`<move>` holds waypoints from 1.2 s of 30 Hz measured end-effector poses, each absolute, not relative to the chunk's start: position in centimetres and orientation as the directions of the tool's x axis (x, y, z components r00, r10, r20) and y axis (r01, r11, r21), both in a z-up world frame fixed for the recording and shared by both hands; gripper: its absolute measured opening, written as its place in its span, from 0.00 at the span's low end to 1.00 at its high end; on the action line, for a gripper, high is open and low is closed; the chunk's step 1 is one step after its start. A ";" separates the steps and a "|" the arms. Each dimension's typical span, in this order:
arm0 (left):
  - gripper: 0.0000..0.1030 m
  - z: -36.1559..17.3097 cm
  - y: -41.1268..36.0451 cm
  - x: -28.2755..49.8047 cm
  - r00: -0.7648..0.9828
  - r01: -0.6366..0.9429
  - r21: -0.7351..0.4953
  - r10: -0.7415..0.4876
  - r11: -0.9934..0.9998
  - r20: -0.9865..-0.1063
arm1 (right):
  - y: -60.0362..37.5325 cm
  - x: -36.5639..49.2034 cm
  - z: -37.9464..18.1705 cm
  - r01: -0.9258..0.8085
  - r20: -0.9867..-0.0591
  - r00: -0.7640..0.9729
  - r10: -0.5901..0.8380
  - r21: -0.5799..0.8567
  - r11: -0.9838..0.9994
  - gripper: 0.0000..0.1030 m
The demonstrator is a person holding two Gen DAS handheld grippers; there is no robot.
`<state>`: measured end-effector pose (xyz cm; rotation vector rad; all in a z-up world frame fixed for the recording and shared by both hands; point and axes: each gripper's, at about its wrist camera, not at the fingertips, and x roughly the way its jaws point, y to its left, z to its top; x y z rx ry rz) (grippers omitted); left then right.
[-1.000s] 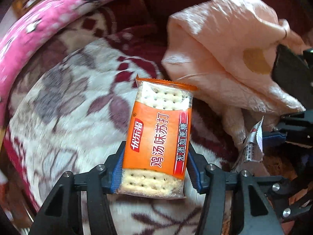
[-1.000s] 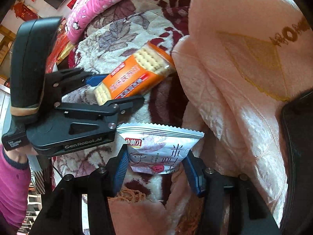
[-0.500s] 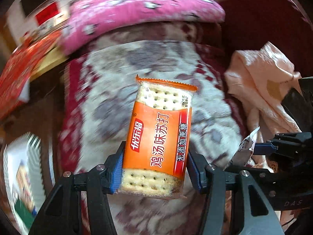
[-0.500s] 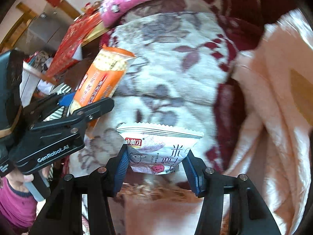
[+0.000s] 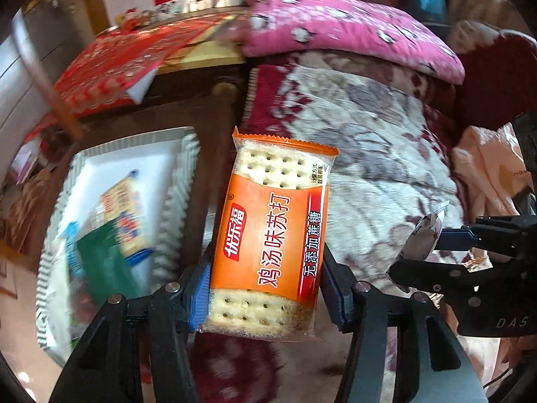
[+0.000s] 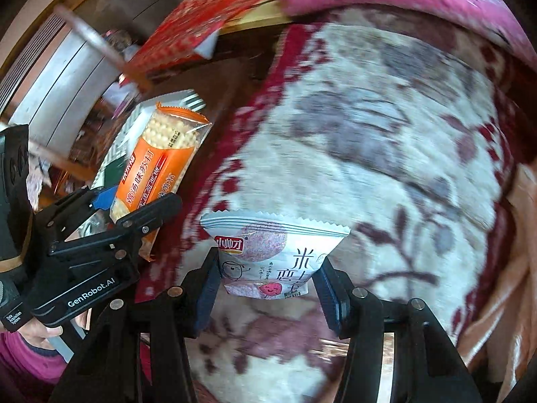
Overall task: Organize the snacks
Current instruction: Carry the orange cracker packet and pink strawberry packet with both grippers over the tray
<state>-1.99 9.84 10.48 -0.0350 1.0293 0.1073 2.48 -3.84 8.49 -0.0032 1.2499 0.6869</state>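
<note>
Pads of the left hand-held gripper clamp the orange cracker pack upright, as 1 second ago. The right hand-held gripper grips a white rice-cake packet by its lower sides, unchanged. Behind them the view has swung: the peach cloth now sits at the right edge, and a white fluted tray holding blurred snack packs has come into view left of the floral blanket.
</note>
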 end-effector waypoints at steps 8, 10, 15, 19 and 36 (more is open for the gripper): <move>0.54 12.3 16.9 -6.0 0.520 -0.268 -0.001 0.144 0.963 -0.842 | 4.3 0.9 10.2 -0.616 -0.870 0.098 0.483 0.328 0.716 0.56; 0.54 12.5 18.9 -7.0 0.515 -0.314 -0.007 0.165 0.949 -0.841 | 6.6 0.7 10.5 -0.651 -0.872 0.083 0.482 0.319 0.689 0.56; 0.54 12.6 24.1 -9.5 0.494 -0.433 -0.015 0.223 0.902 -0.840 | 11.7 0.6 10.7 -0.713 -0.879 0.058 0.473 0.295 0.636 0.56; 0.54 12.2 26.9 -10.9 0.474 -0.493 -0.020 0.248 0.870 -0.845 | 15.5 0.4 10.5 -0.747 -0.886 0.029 0.462 0.288 0.599 0.56; 0.54 9.7 31.1 -12.5 0.413 -0.593 -0.041 0.259 0.804 -0.873 | 24.3 0.5 7.0 -0.796 -0.921 -0.009 0.389 0.242 0.555 0.56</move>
